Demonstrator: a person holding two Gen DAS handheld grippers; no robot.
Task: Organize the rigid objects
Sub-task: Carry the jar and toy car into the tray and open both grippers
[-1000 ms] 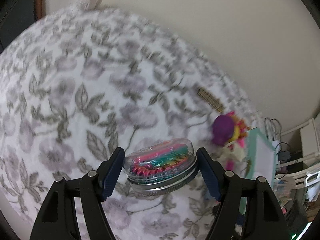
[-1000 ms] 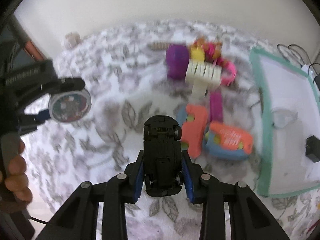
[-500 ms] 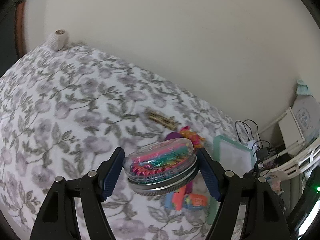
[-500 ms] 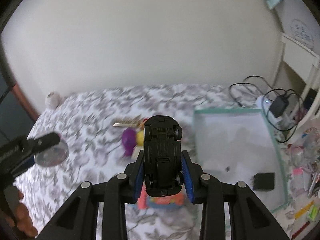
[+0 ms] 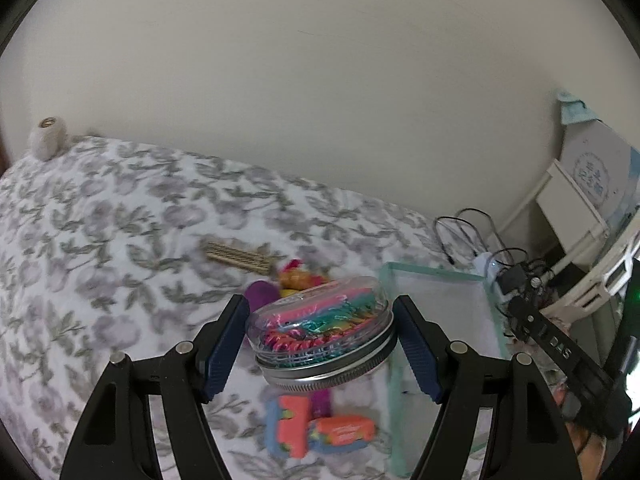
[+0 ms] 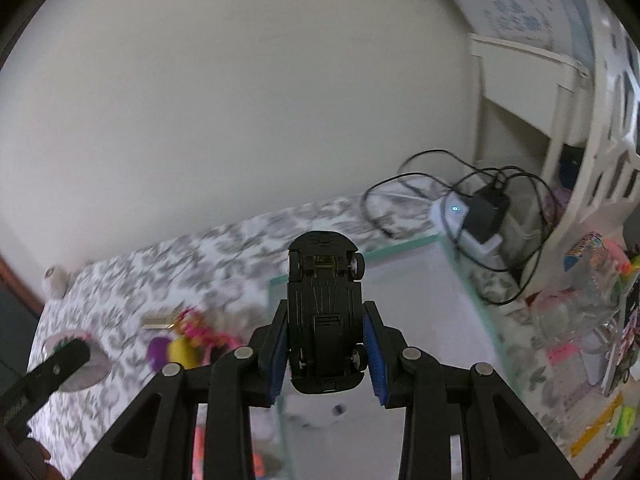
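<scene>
My left gripper (image 5: 320, 344) is shut on a clear jar (image 5: 320, 332) with a metal screw lid and colourful hair ties inside, held above the flowered bedspread (image 5: 100, 232). My right gripper (image 6: 326, 344) is shut on a black toy car (image 6: 325, 316), belly up, held above the near left corner of a teal-rimmed clear tray (image 6: 404, 246). The tray also shows in the left wrist view (image 5: 436, 276), right of the jar. A pile of toys lies left of the tray: a purple one (image 5: 260, 294), orange and blue blocks (image 5: 316, 430), a comb (image 5: 240, 258).
A power strip with a charger and black cables (image 6: 476, 208) lies behind the tray. White shelves (image 6: 576, 128) and a cluttered stand (image 6: 592, 280) are at the right. A small cream ball (image 5: 47, 138) sits at the bed's far left by the wall.
Both grippers have risen and tilted up and to the right. The right one now hangs over the tray with the car; the left one has moved towards the tray with the jar.
</scene>
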